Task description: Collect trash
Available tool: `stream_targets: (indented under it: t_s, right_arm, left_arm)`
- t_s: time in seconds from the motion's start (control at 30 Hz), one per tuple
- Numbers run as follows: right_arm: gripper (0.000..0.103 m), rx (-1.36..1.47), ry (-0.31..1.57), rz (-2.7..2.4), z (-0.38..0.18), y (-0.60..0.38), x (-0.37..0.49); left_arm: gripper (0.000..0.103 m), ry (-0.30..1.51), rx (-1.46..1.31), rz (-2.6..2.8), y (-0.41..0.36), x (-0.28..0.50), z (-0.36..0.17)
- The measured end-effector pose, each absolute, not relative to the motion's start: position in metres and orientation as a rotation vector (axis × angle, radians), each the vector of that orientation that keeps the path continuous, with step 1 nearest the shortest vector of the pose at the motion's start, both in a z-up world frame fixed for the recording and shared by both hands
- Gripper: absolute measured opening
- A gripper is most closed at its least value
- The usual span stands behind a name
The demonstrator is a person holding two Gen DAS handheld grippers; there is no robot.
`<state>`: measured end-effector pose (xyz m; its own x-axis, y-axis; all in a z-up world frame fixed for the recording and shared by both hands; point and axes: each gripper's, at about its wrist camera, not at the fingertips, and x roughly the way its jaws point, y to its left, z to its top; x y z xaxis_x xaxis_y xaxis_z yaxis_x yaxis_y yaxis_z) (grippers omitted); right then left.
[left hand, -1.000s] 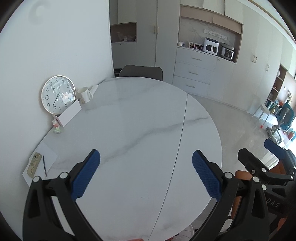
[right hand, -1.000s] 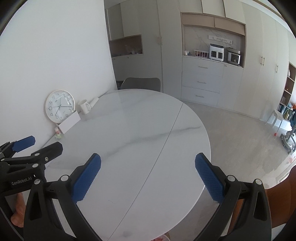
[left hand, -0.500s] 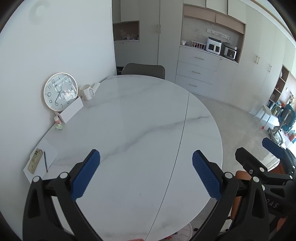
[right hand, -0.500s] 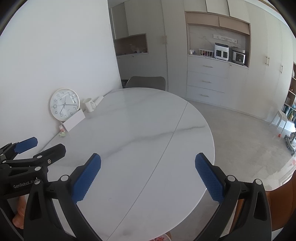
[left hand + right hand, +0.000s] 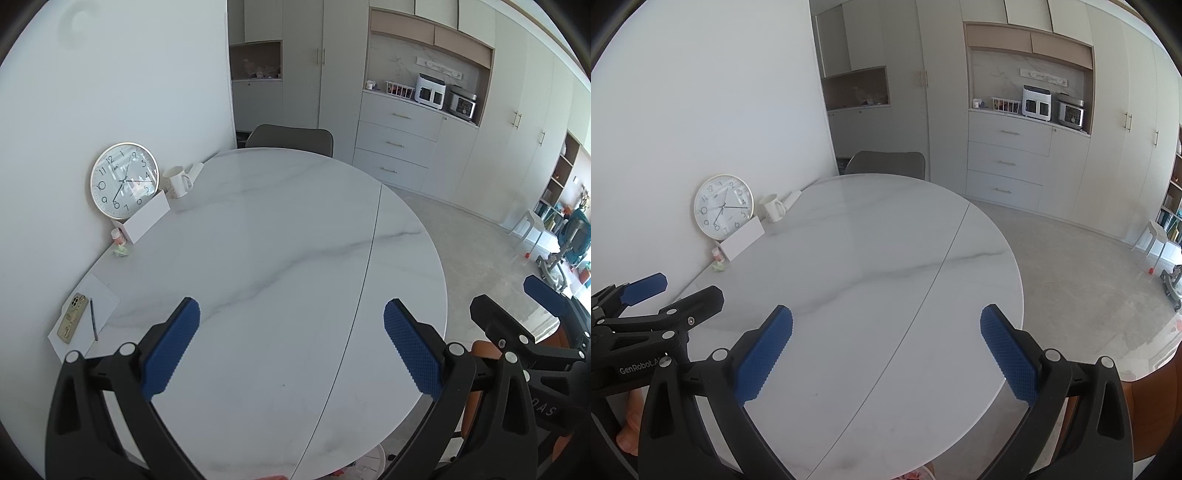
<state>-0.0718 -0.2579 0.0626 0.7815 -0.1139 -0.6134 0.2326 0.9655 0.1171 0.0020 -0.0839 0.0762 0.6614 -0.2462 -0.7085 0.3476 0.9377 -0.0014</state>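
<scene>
The left gripper (image 5: 291, 347) is hovering over the near part of the round marble table (image 5: 280, 236), its blue-padded fingers (image 5: 170, 349) spread wide and gripping nothing. The right gripper (image 5: 886, 352) is hanging beside it with its jaws equally wide apart — also empty.

The only thing looking like trash is a small crumpled green scrap (image 5: 122, 251), which is lying at the table's far left edge by the wall, well apart from both pairs of fingers and off to their left. It is sitting just beside a little pink-capped jar (image 5: 118, 235) and a white box (image 5: 146, 220) (behind these a round wall clock (image 5: 124, 179) is leaning against the wall). A white mug (image 5: 177, 182) is standing further along — and nearer, a phone (image 5: 72, 322) and a pen (image 5: 93, 319) are resting on a sheet of paper (image 5: 99, 299).
</scene>
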Motion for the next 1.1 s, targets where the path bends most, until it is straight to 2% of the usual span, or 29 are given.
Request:
stream_targets:
  t_s: [1.1]
  right_arm:
    - [0.101, 0.192, 0.654, -0.192, 0.0625, -0.2555, -0.0704]
  left_arm:
    - [0.096, 0.774, 0.153, -0.328, -0.0850, 0.0005, 0.0735]
